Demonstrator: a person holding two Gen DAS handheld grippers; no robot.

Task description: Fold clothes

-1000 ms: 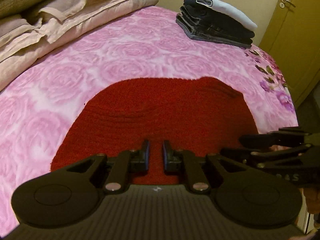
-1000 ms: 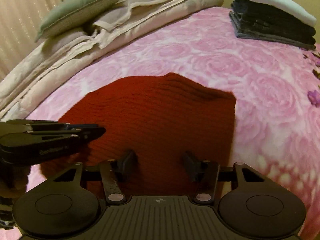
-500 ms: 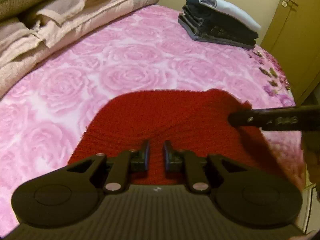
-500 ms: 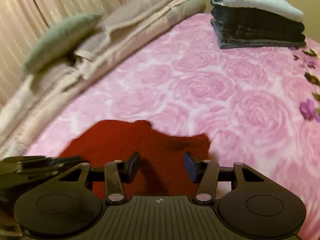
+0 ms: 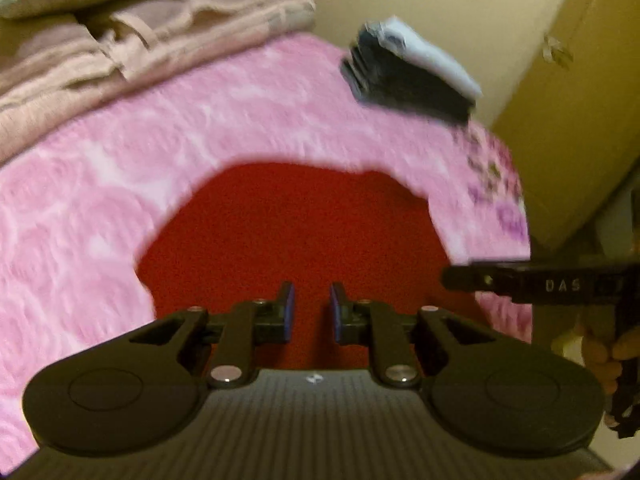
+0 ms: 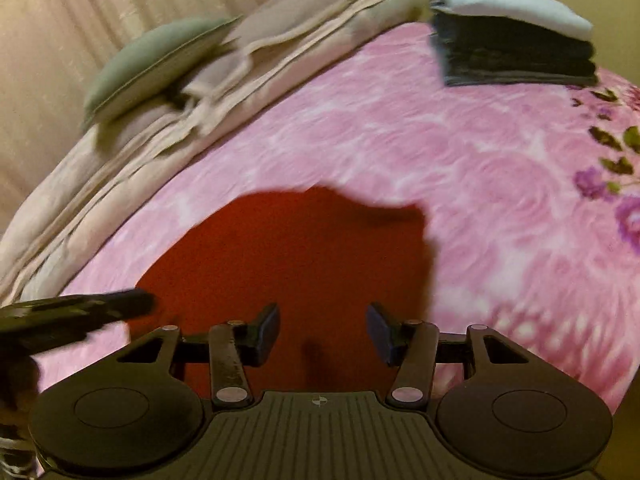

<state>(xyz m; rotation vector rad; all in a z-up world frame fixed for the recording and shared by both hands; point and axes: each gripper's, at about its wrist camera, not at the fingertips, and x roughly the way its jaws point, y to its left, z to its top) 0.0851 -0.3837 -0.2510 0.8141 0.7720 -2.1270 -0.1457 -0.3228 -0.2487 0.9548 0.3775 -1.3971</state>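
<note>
A red knitted garment (image 5: 296, 240) lies flat on the pink rose-patterned bedspread (image 5: 120, 184), filling the lower middle of both views. The left gripper (image 5: 311, 312) hangs over it with a narrow gap between its jaws, nothing pinched. The right gripper (image 6: 323, 330) stands about half open, empty. A stack of folded clothes (image 6: 512, 48) sits at the upper right.

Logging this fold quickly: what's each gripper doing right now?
Left gripper: jaws nearly together; grip on red knit garment unclear.
Right gripper: open, holding nothing.
</note>
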